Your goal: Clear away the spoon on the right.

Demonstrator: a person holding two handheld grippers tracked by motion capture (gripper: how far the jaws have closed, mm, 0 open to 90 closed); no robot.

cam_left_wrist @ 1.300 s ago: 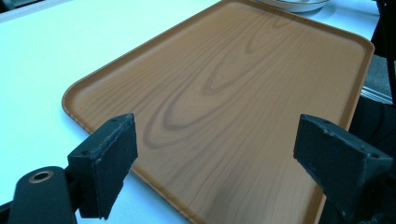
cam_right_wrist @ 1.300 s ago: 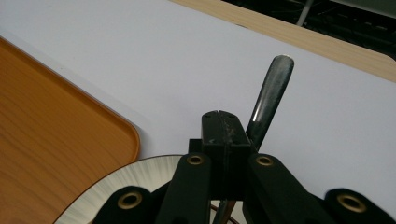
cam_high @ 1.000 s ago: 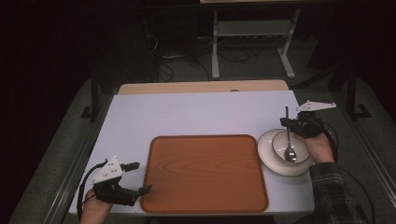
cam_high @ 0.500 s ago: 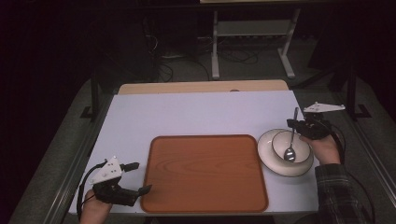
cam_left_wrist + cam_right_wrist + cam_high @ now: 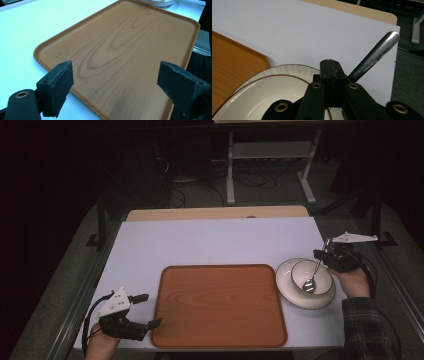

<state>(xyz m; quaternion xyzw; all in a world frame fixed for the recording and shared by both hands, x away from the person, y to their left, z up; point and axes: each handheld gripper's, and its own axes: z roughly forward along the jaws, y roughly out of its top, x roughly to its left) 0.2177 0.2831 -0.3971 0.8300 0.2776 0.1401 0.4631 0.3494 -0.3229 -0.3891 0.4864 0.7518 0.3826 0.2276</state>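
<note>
Right now my right claw (image 5: pixel 326 255) is pinching the spoon (image 5: pixel 313 274) by its handle, bowl end resting in the dish (image 5: pixel 305 282) near the tabletop (image 5: pixel 215 242) edge; a tilted lift could tip that dish off (my guess). My left claw (image 5: pixel 147 310) sits spread at the tray (image 5: pixel 220 305) corner, with bare tabletop beyond.

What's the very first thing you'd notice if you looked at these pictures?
The big brown wood-patterned tray in the middle of the white table jumps out first. Next, to its right, a white bowl sits on a plate, and the right hand-held gripper is shut on a metal spoon whose tip dips into the bowl. The left hand-held gripper waits open at the tray's near left corner.
</note>
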